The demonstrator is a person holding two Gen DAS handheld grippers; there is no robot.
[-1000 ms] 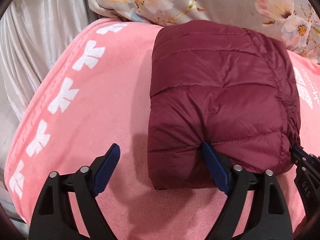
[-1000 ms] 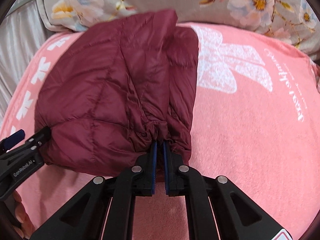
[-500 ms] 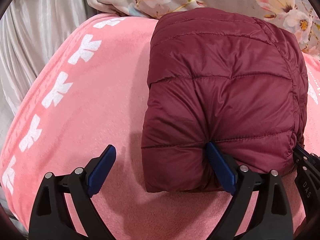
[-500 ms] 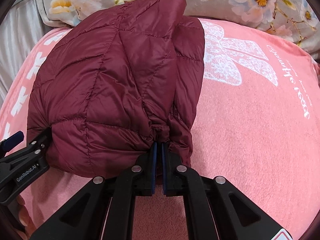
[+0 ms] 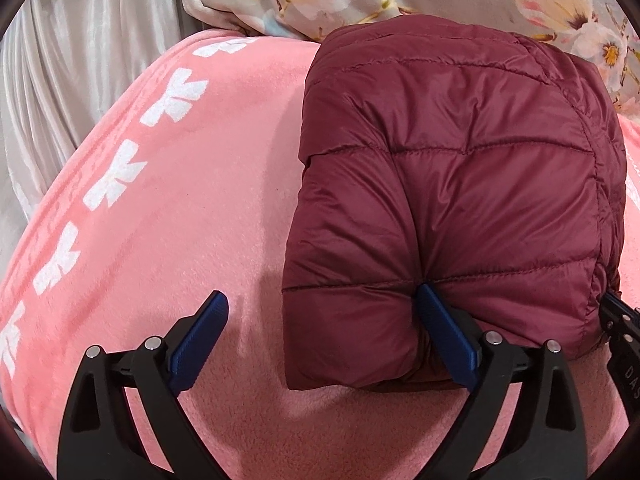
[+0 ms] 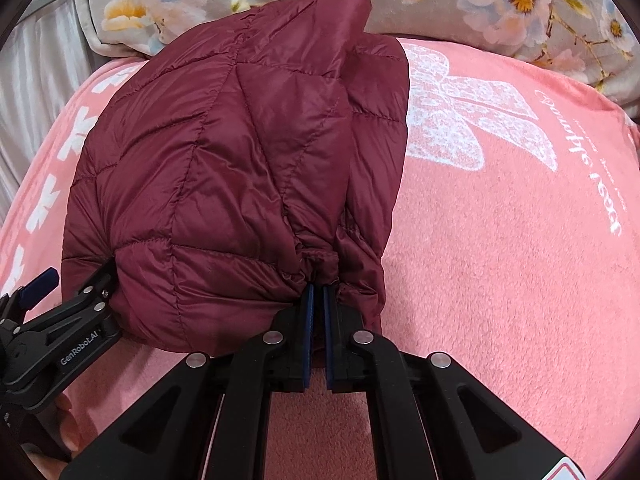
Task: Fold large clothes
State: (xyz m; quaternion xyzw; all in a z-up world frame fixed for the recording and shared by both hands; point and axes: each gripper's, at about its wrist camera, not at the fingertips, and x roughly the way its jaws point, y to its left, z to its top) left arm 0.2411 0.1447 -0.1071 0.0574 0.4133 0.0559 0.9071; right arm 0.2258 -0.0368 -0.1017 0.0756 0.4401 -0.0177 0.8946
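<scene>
**Puffy Red Jacket Nearly Folded on the Pink Blanket**

The dark red jacket (image 5: 460, 200) was folded into a fat bundle and filled the middle and right of the left wrist view. It lay on a pink blanket (image 5: 180, 240) with white bows down the left side. A flowery pillow (image 6: 500, 0) sat along the top of the frame.

The right gripper (image 6: 316, 312) was pinched tight on the gathered, stretchy hem at the bottom middle of its view. The left gripper (image 5: 320, 332) was wide apart. One blue finger (image 5: 444, 332) pressed into the near edge of the bundle, making a dent. The other finger (image 5: 200, 332) hung over bare blanket at the lower left.

The jacket looked light, soft and squishy, like a pillow. Its cloth was shiny, so I thought it would be slippery and might slide out of a weak pinch. It also seemed springy and likely to puff back open. The best place to grab looked like the stitched hem or a seam line, not the smooth puffy parts.
</scene>
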